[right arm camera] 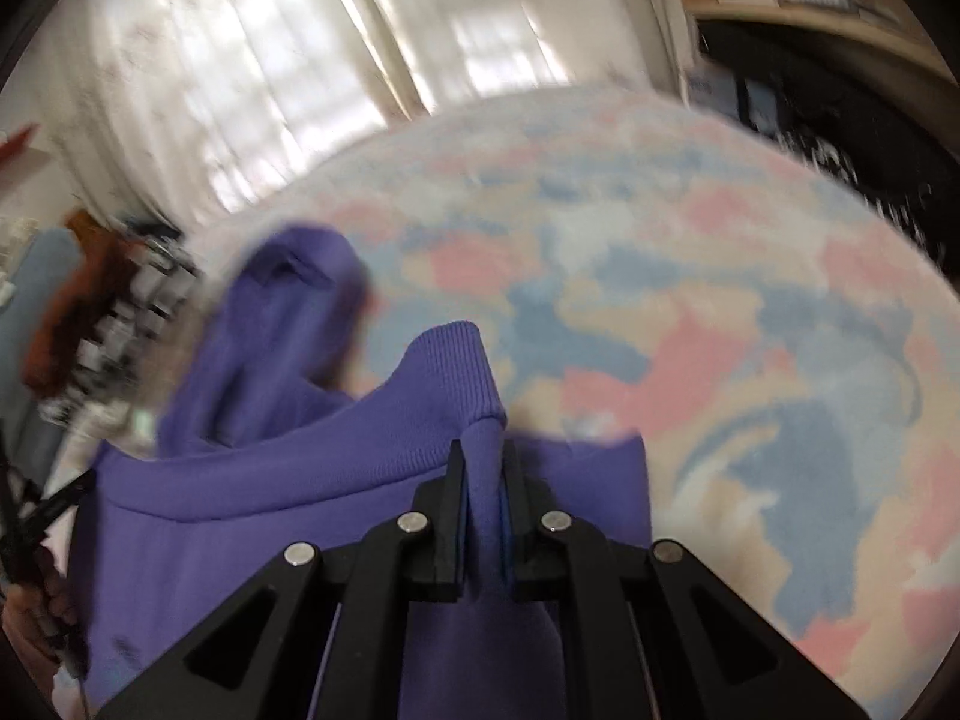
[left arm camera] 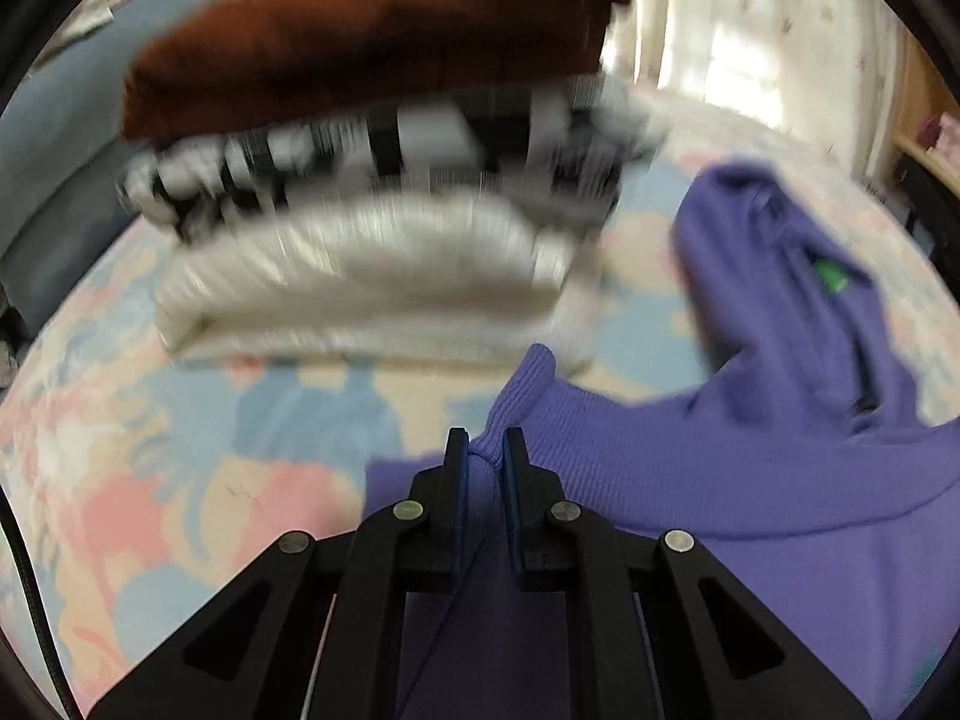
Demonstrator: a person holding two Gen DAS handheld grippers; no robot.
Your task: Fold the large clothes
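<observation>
- While both views are smeared by blur, each shows one black two-finger gripper at the bottom centre of its frame, two in all.
- Left gripper (left arm camera: 486,450) has its jaws closed on a ribbed edge of the purple sweatshirt (left arm camera: 780,420); the cloth rises in a small peak just above the fingertips.
- Right gripper (right arm camera: 483,456) likewise pinches a ribbed fold of the same purple sweatshirt (right arm camera: 288,480), which stands up between its blue pads (right arm camera: 461,516).
- One purple garment lies across the lower middle and right of the left view, and across the lower left of the right view, its hood bunched further up the frame.
- A patterned bedspread (left arm camera: 180,450) in pink, blue and cream lies under everything.
- In the upper middle of the left view sits one stack of three folded clothes: a brown garment (left arm camera: 360,42) on top, a black-and-white checked garment (left arm camera: 390,150) beneath it, a white knit (left arm camera: 360,276) at the bottom.
- That stack stands just beyond the sweatshirt's raised edge, close in front of the left gripper.
- Open bedspread fills the right half of the right view (right arm camera: 720,330), out to its curved far edge.
- Pale curtains (right arm camera: 270,72) hang behind the bed.
- A hand (right arm camera: 36,618) shows at the lower left edge of the right view.
</observation>
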